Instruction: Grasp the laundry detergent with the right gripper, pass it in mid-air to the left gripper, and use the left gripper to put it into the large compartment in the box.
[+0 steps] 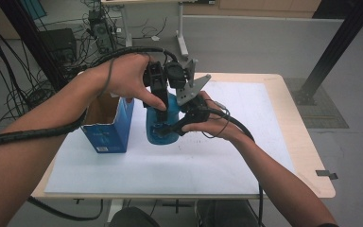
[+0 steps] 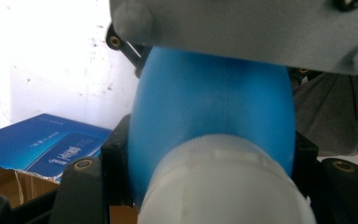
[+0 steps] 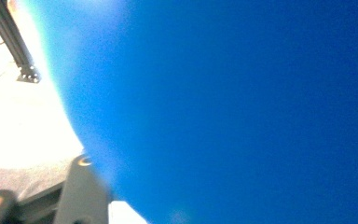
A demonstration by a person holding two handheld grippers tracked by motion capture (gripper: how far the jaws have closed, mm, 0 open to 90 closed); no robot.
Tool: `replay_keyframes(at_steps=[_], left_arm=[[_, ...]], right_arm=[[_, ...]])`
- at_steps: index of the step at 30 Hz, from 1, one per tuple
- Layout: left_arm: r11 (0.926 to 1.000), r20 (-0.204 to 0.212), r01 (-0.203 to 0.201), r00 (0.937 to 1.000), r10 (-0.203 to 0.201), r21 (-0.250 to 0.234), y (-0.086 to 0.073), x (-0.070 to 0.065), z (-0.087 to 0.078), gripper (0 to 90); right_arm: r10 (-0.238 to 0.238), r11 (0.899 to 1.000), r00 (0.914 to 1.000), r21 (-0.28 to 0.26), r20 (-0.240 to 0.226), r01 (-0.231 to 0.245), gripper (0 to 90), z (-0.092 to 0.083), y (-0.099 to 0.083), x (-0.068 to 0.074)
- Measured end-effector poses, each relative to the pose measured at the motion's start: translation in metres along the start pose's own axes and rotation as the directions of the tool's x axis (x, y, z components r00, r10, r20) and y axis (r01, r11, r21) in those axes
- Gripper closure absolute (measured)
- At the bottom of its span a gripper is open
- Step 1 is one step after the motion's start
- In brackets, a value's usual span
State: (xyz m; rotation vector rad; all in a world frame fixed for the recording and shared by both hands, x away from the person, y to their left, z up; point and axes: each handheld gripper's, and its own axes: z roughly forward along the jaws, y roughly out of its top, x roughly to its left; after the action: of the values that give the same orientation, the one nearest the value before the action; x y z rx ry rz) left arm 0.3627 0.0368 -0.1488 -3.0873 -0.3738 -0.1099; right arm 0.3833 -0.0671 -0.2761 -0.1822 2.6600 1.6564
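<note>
**One blue bottle gripped from two sides beside an open carton**

In the high view, one blue bottle point(image 1: 163, 124) is seen standing left of the middle of the tabletop point(image 1: 283, 142), with the left gripper point(image 1: 159, 97) brought down on it from above and the right gripper point(image 1: 182, 124) set against its right side. One open blue carton point(image 1: 108, 124) stands just beside the bottle, toward the left edge.

The white cap point(image 2: 223, 186) is shown by the left gripper view, where the fingers point(image 2: 81, 186) are clenched on the bottle's neck on both sides. In the right gripper view blurred blue wall is seen close up against one finger point(image 3: 81, 191); whether that grip presses cannot be told.

Wide free room is left over the right half and along the near edge.
</note>
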Motion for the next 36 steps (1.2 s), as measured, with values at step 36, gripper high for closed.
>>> replay_keyframes(at_steps=[36], left_arm=[[0.9121, -0.030, 0.409, 0.9117, -0.410, -0.024, -0.035, 0.031, -0.065, 37.9]], right_arm=[[0.181, 0.940, 0.9637, 0.255, 0.196, -0.228, 7.6, -0.098, -0.013, -0.001]])
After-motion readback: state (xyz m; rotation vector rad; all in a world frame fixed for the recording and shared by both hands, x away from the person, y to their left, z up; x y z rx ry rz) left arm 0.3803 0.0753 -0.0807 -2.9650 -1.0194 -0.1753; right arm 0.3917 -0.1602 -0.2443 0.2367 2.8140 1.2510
